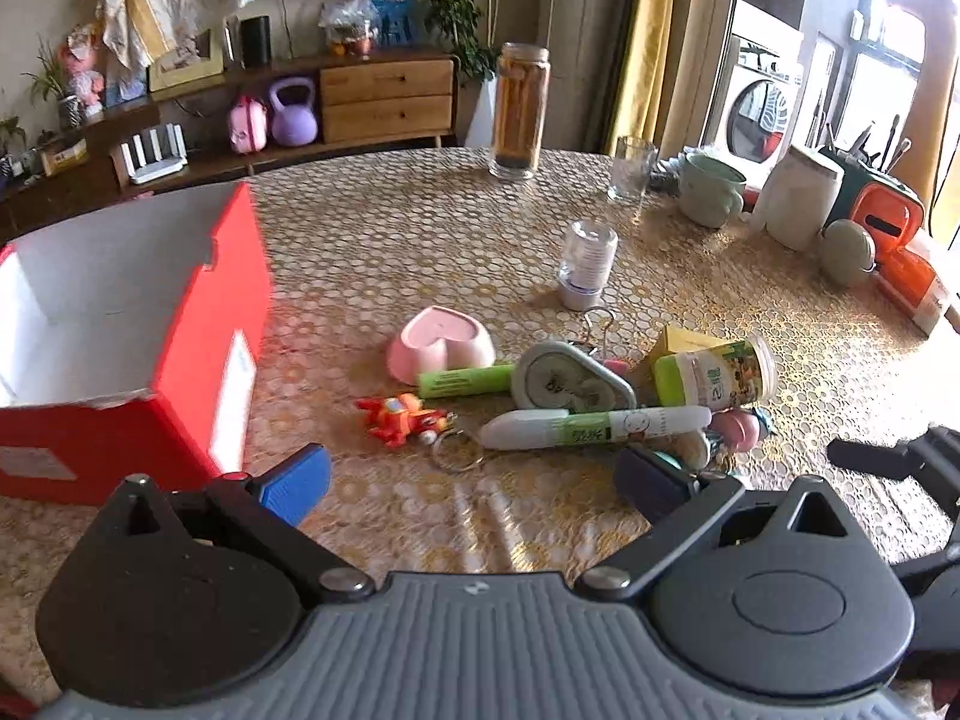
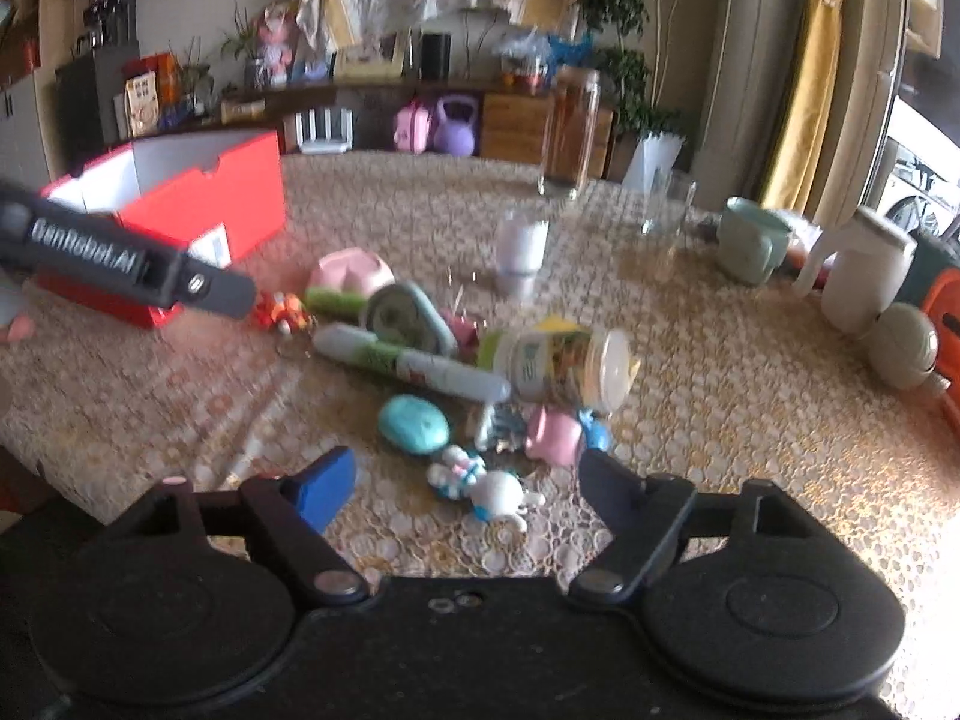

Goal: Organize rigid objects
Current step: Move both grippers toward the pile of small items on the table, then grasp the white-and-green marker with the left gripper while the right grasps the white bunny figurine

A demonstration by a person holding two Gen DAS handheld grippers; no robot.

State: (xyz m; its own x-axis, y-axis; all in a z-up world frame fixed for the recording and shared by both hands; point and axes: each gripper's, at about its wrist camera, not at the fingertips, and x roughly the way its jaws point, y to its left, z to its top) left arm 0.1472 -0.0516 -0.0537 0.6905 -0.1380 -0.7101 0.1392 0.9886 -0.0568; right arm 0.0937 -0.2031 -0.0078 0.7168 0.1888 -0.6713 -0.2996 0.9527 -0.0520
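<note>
Left gripper (image 1: 474, 483) spread, right gripper (image 2: 465, 489) spread (empty), blurred toy pile (image 2: 456, 360), red box (image 1: 198, 324) cut off.

My left gripper (image 1: 474, 486) fills the lower frame, fingers (image 1: 297, 483) spread wide with nothing between them. My right gripper (image 2: 462, 495) tilts downward too, its fingers (image 2: 324, 495) apart, pressing on nothing.

The right tongs (image 2: 465, 489) hang with jaws apart above the desk (image 2: 750, 420), a white bunny figure (image 2: 501, 495) between them. Beyond lie a blue oval case (image 2: 414, 423) and a tipped jar (image 2: 564, 369); a red box (image 2: 198, 204) stands far left.
</note>
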